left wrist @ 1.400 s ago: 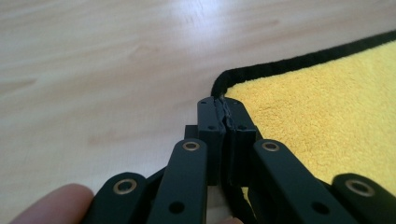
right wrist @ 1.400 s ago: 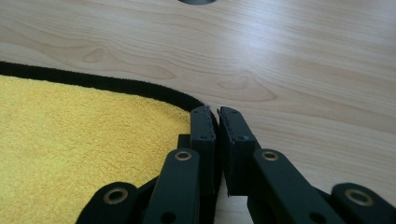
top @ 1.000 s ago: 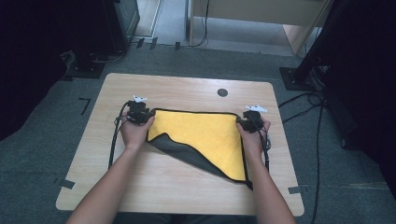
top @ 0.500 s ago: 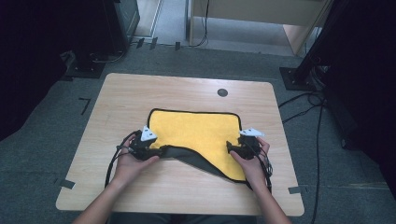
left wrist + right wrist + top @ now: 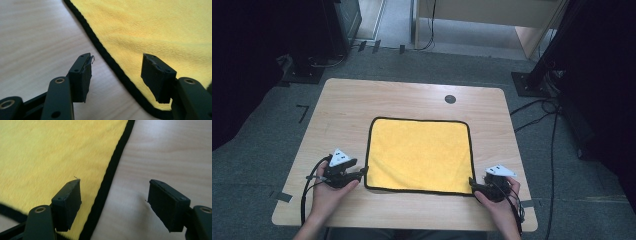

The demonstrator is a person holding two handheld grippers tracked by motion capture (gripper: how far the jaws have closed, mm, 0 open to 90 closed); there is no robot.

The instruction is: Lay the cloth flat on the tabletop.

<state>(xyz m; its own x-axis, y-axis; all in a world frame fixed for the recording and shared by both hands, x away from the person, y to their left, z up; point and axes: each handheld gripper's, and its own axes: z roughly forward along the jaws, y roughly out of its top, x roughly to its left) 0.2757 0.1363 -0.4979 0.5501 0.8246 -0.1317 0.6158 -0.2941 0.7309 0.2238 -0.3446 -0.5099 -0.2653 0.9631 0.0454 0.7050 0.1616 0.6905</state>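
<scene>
One yellow cloth (image 5: 418, 155) is spread flat mid-surface (image 5: 412, 100); two grippers are seen, the left gripper (image 5: 362, 172) and right gripper (image 5: 472, 184) at its near corners, jaws held wide, nothing gripped.

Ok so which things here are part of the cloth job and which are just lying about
In the job:
yellow cloth, spread flat on the table
left gripper, jaws open at its near left corner
right gripper, jaws open at its near right corner

Just lying about:
round dark cap in the tabletop
cables on the floor
</scene>
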